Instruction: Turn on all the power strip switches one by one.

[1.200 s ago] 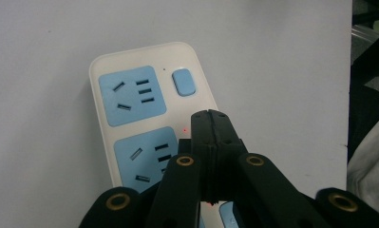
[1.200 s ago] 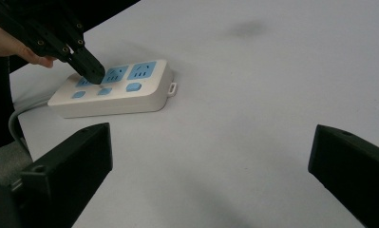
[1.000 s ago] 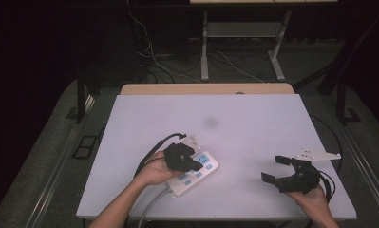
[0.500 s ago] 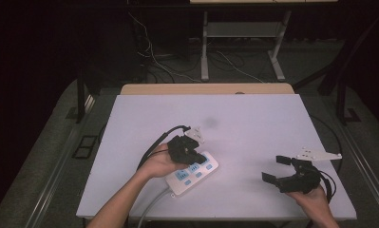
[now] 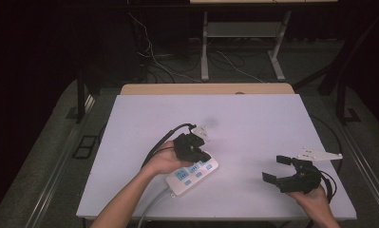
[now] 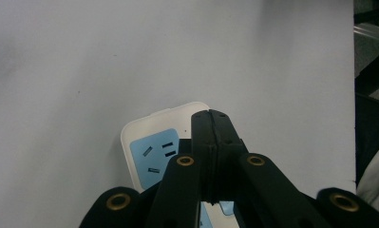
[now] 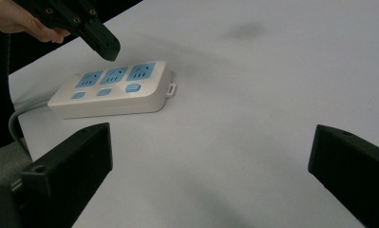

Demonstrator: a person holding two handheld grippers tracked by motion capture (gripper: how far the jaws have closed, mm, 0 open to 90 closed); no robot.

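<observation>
Power strip (image 5: 192, 174) just under closed fingers (image 6: 210, 124)

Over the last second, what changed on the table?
The left gripper, jaws shut and empty, eased a little up the high view, from over the middle of the power strip toward its far end; in the right gripper view it hangs just above the sockets. The power strip stayed where it lay. The right gripper stayed put near the table's right front, jaws open.

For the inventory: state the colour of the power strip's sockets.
Light blue, on the white power strip; clearest in the right gripper view.
</observation>
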